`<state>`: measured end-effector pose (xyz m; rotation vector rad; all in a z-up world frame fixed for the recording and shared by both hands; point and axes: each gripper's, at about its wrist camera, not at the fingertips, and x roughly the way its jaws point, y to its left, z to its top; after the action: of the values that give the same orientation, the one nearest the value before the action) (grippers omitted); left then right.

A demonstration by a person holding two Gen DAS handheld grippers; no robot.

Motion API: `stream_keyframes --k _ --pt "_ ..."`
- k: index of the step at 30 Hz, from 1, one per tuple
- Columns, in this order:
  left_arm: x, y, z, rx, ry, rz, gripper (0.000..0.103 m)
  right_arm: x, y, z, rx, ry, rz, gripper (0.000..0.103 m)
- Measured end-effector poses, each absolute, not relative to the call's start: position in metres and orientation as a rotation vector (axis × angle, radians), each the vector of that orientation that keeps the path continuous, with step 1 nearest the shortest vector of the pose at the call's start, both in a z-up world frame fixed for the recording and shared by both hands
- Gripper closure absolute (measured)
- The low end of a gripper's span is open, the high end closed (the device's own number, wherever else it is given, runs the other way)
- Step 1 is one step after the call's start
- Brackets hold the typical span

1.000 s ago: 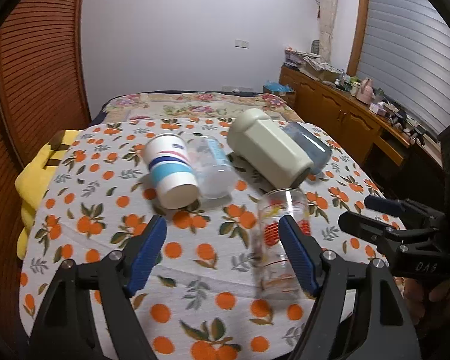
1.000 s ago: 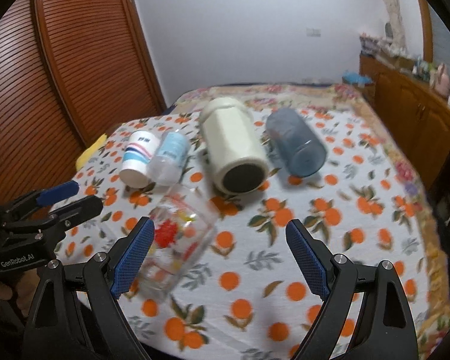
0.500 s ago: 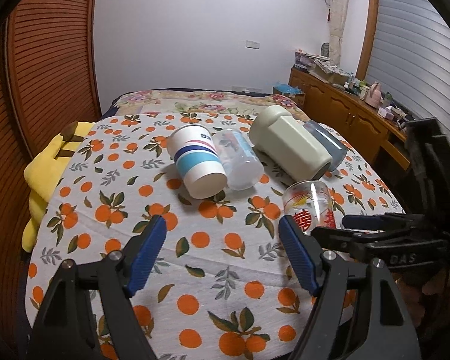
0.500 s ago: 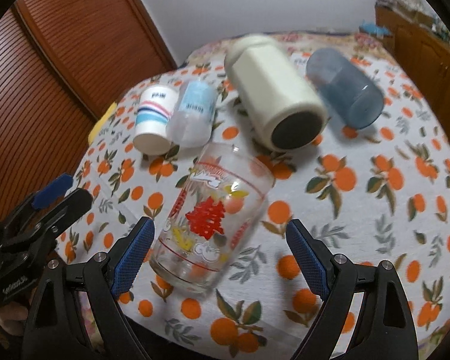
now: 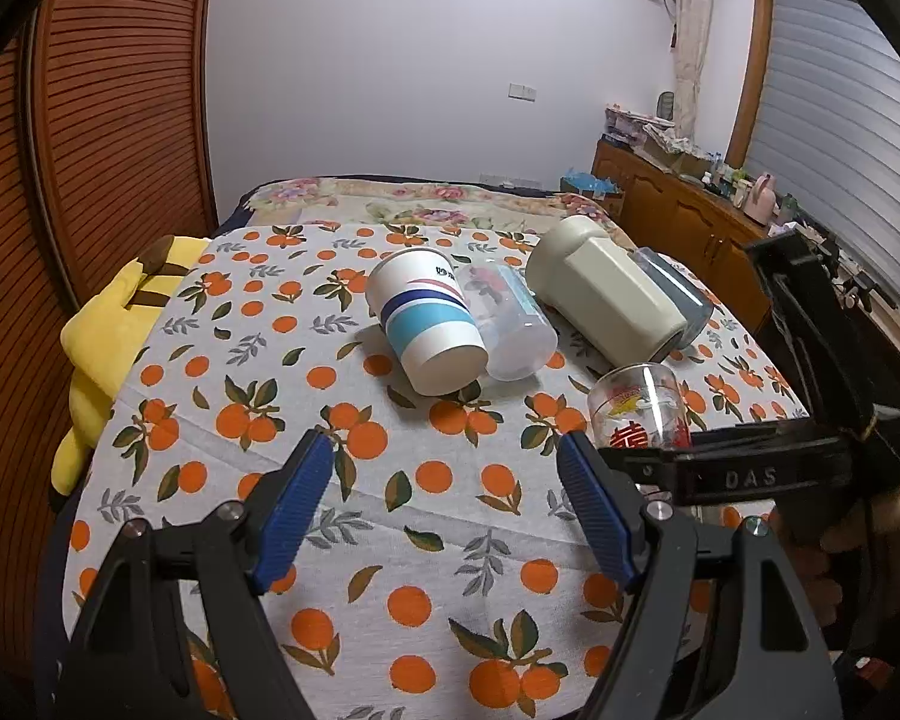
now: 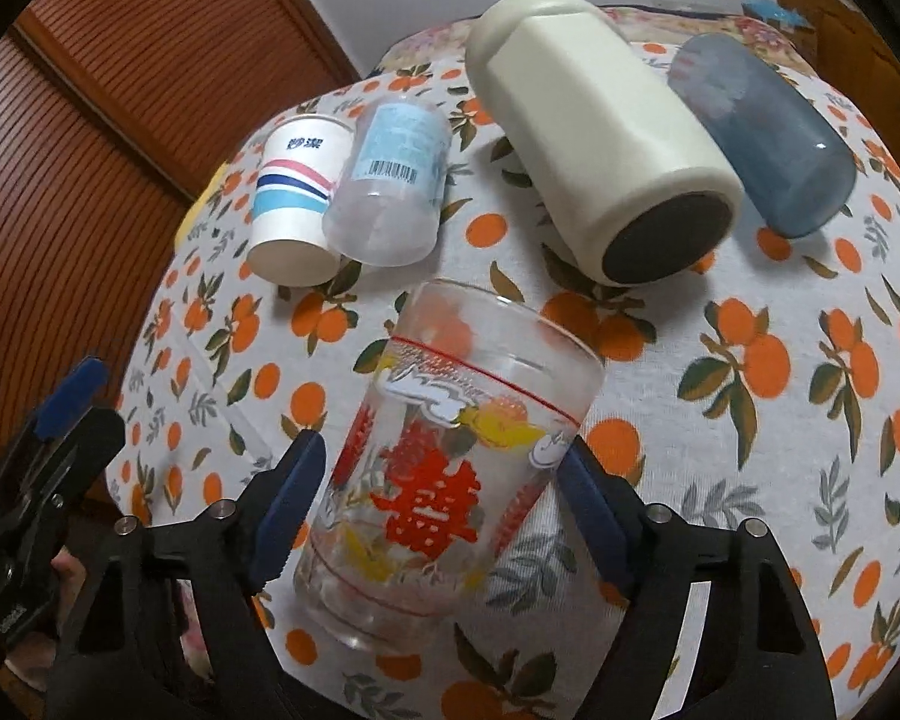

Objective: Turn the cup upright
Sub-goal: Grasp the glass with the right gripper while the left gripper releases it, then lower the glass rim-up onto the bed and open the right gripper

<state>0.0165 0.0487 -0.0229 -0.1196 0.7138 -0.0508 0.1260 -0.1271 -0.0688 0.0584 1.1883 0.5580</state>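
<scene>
Lying along the near edge of the table (image 5: 222, 372), the printed glass cup (image 6: 444, 486) sits between the blue pads of the right tongs (image 6: 438, 498), its rim pointing toward the table's middle and its thick base toward the camera. The right tongs are spread around the cup; whether the pads touch the glass cannot be told. The left tongs (image 5: 444, 504) are spread wide and hold nothing, over the orange-patterned cloth near the front edge. Farther toward the far edge lie four other vessels on their sides: a striped paper cup (image 5: 426, 324) touching a clear plastic cup (image 5: 510, 324), then a cream jug (image 5: 606, 294) beside a blue-grey tumbler (image 6: 762, 132). A yellow plush toy (image 5: 108, 336) lies at the left edge.
</scene>
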Motion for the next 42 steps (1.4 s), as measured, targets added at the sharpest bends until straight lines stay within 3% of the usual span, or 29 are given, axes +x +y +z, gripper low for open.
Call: stream_keyframes --k 19,34,42 --pt "0.017 0.048 -0.026 -0.120 0.725 -0.043 0.026 0.147 -0.111 -0.070 0.001 1.209 0.600 0.028" --pt "0.016 0.047 -0.025 -0.119 0.720 -0.051 0.026 0.098 -0.134 -0.026 -0.206 0.801 0.597 0.034" --pt "0.012 0.045 -0.018 -0.128 0.685 -0.050 0.026 0.076 -0.133 -0.026 -0.273 0.744 0.580 0.035"
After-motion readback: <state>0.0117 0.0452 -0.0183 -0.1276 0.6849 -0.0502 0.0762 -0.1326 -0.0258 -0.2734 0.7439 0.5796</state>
